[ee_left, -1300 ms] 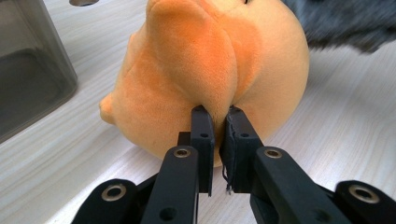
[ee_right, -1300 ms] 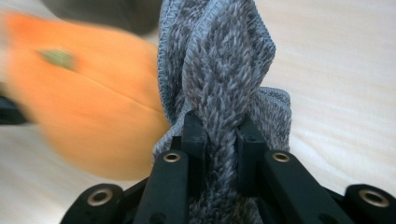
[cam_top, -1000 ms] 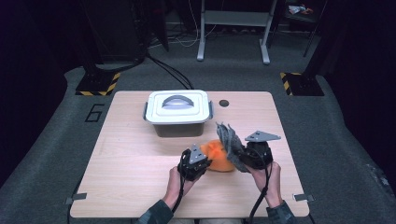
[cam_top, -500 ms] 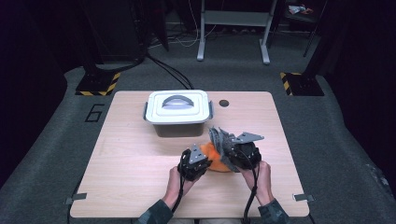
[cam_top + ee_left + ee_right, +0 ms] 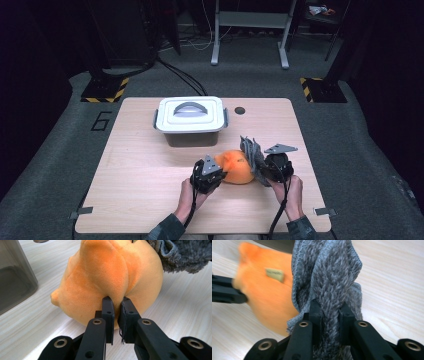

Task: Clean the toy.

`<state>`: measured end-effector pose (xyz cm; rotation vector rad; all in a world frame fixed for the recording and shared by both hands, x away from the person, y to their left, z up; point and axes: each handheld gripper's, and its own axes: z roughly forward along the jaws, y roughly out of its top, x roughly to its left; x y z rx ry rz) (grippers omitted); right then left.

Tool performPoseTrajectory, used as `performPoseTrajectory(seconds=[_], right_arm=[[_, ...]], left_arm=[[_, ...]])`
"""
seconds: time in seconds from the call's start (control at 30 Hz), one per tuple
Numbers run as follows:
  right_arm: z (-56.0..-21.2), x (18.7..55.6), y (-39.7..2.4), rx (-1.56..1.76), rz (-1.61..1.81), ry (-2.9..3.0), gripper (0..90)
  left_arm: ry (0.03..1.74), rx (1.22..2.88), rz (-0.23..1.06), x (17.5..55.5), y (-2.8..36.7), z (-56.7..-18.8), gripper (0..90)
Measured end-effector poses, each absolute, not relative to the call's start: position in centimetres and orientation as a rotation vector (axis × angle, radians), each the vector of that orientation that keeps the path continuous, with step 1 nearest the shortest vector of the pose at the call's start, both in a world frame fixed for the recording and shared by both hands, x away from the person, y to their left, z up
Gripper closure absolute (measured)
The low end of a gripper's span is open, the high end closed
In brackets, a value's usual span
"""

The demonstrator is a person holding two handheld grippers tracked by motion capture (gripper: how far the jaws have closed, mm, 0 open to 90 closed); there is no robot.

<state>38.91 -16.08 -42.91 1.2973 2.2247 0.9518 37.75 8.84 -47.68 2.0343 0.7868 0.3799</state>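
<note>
An orange plush toy (image 5: 236, 167) lies on the wooden table (image 5: 140, 165) between my two grippers. My left gripper (image 5: 216, 172) is shut on a fold of the orange plush (image 5: 110, 282) at its left side. A grey knitted cloth (image 5: 252, 154) rises beside the plush on its right. My right gripper (image 5: 262, 170) is shut on this grey cloth (image 5: 329, 277), a thick band of knit pinched between its jaws. In the right gripper view the plush (image 5: 269, 295) sits to the left with a small tan label (image 5: 274, 274).
A grey storage box with a white lid and grey handle (image 5: 190, 120) stands behind the plush, mid-table. A small dark hole (image 5: 240, 110) is in the tabletop to its right. Bare wood lies to the left and along the front edge.
My right gripper has come down and toward the plush with the grey cloth, which was held higher a second ago. The left gripper has stayed put on the plush.
</note>
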Motion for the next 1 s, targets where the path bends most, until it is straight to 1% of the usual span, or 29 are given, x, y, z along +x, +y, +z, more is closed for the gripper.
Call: performPoseTrajectory(seconds=[0.37, 0.7, 0.83, 1.0], right_arm=[[-46.0, 40.4, -17.7, 1.437, 0.867, 2.233, 77.2], [-48.6, 41.3, -18.1, 1.513, 0.821, 2.288, 77.1], [-47.7, 40.8, -18.6, 1.506, 0.838, 2.254, 77.1], [-44.8, 39.6, -19.1, 1.466, 0.89, 2.199, 77.1]], left_arm=[[0.789, 2.033, 0.376, 37.8, 8.9, -47.7, 83.0], [0.787, 2.028, 0.374, 37.8, 8.9, -47.7, 82.7], [0.792, 2.019, 0.379, 37.8, 9.0, -47.7, 82.6], [0.792, 2.021, 0.37, 37.8, 9.0, -47.7, 82.5]])
